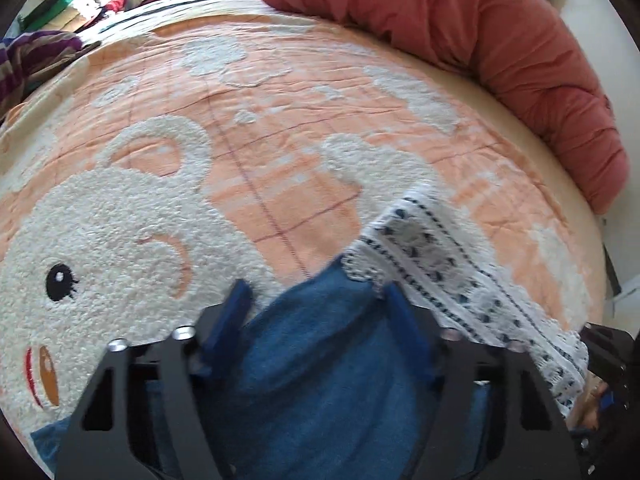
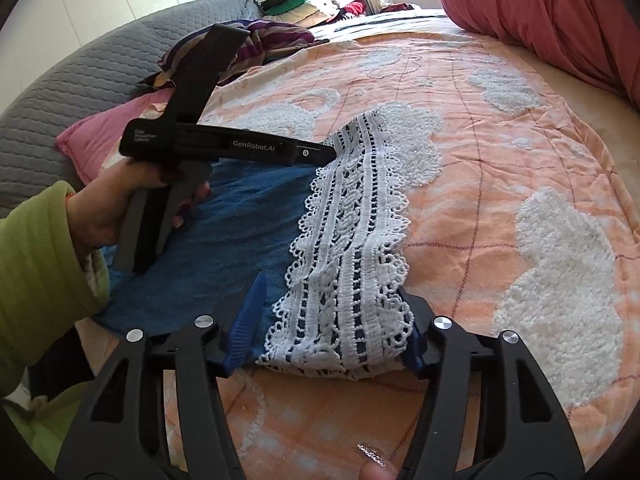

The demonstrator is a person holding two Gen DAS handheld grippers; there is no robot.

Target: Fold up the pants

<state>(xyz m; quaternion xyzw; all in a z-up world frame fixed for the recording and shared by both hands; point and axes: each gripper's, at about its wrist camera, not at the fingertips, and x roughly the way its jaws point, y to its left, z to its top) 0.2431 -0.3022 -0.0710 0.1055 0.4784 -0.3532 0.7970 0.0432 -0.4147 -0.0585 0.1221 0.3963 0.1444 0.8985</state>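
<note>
Blue pants [image 2: 248,232] with a white lace hem [image 2: 352,240] lie flat on a peach bedspread [image 2: 500,160]. My right gripper [image 2: 332,312] straddles the near end of the lace hem. Its jaws stand half wide, with the cloth lying flat between them. My left gripper [image 1: 318,300] is over the far end, with blue fabric [image 1: 320,380] between its blue fingers [image 1: 240,300] and the lace [image 1: 440,248] to the right. Its jaws are also half wide and not clamped. A hand in a green sleeve [image 2: 40,260] holds the left tool's black body [image 2: 208,144].
A rolled red duvet [image 1: 500,40] lies along the bed's far right edge. At the left are a pink pillow [image 2: 104,132], a striped cloth [image 2: 264,48] and a grey quilted cover [image 2: 80,72]. Piled clothes [image 2: 320,0] sit beyond the bed.
</note>
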